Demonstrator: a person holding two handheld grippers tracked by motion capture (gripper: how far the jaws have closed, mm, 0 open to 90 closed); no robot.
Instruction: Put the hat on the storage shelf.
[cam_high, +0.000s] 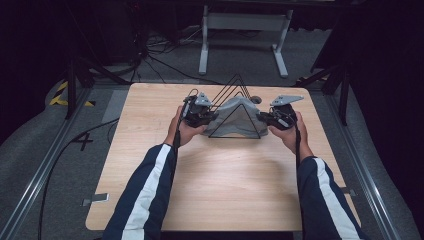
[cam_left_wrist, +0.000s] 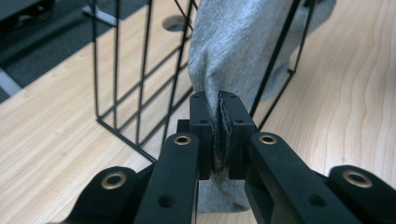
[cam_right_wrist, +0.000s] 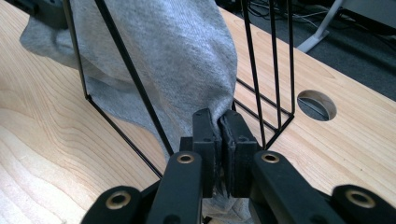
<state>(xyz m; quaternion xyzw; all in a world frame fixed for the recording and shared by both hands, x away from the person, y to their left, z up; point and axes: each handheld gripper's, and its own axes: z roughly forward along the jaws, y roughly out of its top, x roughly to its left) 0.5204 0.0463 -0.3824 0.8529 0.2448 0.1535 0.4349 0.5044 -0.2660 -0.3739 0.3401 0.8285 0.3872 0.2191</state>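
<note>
Your left gripper is clamped on the left edge of the grey cloth; in the left gripper view the jaws pinch a thin fold of its hem with no gap between them. The cloth is draped over the black wire rack, a triangular frame standing on the tabletop near the far edge, and it hangs down both slopes. Your right gripper is likewise clamped on the cloth's right edge, the fabric bunched between the closed jaws.

Hazards from this position:

- Snagging. The cloth passes around and between the wires. Pulling outward or sideways would likely catch the fabric on a bar rather than free it.
- Tipping. The rack looks light and is not held. An uneven pull, one hand ahead of the other, could drag or topple it.
- Slippage. Each grip holds only a narrow strip of hem. Tension against a caught fold could pull the cloth out of one gripper.

Lifting both sides evenly and upward appears the safer course.
</note>
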